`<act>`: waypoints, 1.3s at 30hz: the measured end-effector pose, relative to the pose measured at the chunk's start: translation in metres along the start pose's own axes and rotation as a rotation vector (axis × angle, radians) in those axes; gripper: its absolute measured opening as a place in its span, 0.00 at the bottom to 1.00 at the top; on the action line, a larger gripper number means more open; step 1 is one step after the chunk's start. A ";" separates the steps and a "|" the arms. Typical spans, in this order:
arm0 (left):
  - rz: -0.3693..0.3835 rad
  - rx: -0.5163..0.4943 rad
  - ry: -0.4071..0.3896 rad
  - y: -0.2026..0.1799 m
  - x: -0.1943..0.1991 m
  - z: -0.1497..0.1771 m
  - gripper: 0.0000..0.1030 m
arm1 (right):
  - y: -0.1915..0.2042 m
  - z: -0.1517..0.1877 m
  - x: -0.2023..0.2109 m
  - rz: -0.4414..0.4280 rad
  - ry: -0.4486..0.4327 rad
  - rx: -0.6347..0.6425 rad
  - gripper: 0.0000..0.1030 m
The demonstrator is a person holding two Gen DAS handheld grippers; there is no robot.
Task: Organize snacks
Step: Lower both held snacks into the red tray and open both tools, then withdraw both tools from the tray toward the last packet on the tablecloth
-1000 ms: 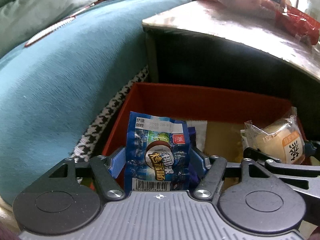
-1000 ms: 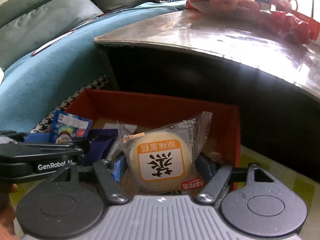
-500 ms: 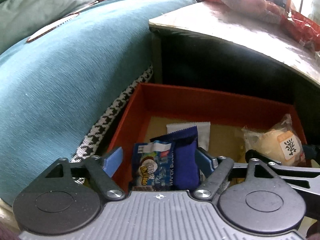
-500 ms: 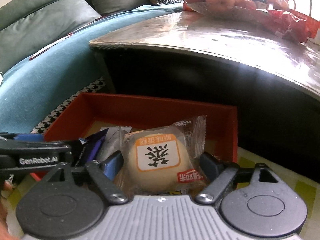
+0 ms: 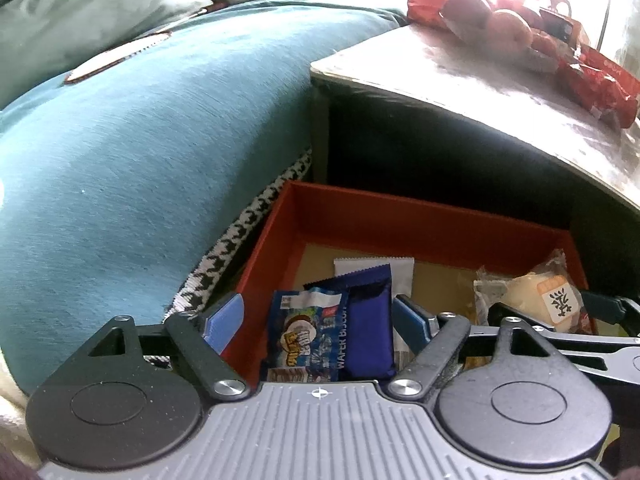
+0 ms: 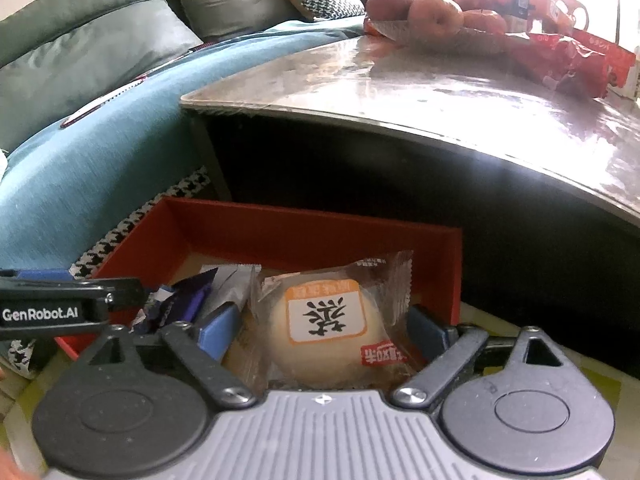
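Left gripper [image 5: 318, 318] jaws apart over red box [image 5: 420, 216], lower centre; blue packets [image 5: 308, 336] lay loose inside. Right gripper [image 6: 326, 332] jaws spread, cake pack [image 6: 326, 328] between, grip unclear

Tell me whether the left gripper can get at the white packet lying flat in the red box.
Probably not directly. The left gripper is open, but the dark blue wafer bar and the blue snack packet lie between it and the white packet, partly covering it inside the red box.
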State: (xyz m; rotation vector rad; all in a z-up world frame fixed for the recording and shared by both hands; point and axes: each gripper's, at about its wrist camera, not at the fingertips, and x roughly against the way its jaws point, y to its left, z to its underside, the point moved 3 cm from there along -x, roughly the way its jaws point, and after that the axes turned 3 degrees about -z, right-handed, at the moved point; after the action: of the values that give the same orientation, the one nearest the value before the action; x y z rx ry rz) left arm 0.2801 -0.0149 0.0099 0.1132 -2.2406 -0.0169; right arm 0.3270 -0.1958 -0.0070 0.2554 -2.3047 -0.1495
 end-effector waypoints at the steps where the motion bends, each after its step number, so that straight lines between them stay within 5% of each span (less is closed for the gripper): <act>1: 0.002 0.002 0.001 0.000 0.001 0.000 0.83 | 0.000 0.000 0.000 -0.008 0.000 -0.004 0.90; 8: 0.015 0.033 -0.004 0.008 0.008 0.000 0.83 | 0.004 -0.006 0.008 -0.126 -0.012 -0.075 0.91; 29: 0.063 -0.006 0.023 0.000 0.034 0.034 0.83 | 0.011 0.003 0.051 -0.036 0.002 -0.022 0.91; 39: 0.088 -0.036 0.049 -0.004 0.046 0.058 0.83 | 0.015 0.038 0.070 0.001 0.059 -0.010 0.91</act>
State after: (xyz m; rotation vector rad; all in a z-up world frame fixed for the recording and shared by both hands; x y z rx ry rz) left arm 0.2066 -0.0243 0.0090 -0.0050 -2.1931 -0.0069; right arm 0.2504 -0.1960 0.0203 0.2509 -2.2447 -0.1506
